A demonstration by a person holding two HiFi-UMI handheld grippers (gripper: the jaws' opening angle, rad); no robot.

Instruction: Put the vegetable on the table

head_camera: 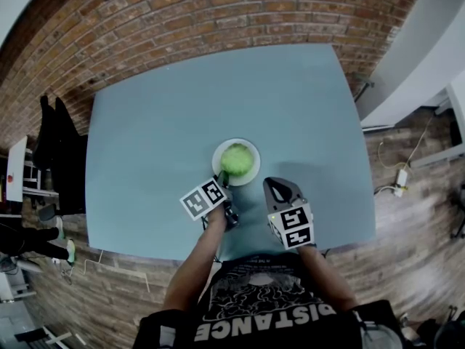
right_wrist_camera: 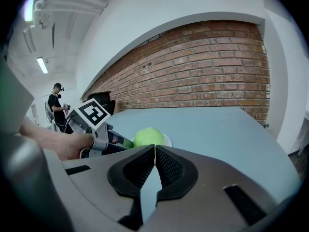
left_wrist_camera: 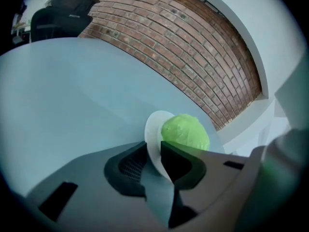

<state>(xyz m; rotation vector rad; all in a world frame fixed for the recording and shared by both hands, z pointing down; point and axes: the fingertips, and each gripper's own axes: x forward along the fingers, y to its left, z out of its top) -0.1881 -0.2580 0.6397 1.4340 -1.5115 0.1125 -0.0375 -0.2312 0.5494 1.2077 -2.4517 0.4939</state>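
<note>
Table (head_camera: 160, 122): cabbage (head_camera: 236, 158) on plate (head_camera: 251, 172), left tongs (left_wrist_camera: 153, 148) gripping rim.

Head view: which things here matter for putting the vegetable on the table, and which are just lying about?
In the job: green vegetable, white plate under it, blue table, left gripper on the plate's rim, right gripper, shut, empty.
Lying about: black chair, power strip on the floor.

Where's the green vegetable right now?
Head view: the green vegetable sits on the white plate near the table's middle, just ahead of the left gripper, whose jaws hold the plate's rim.
</note>
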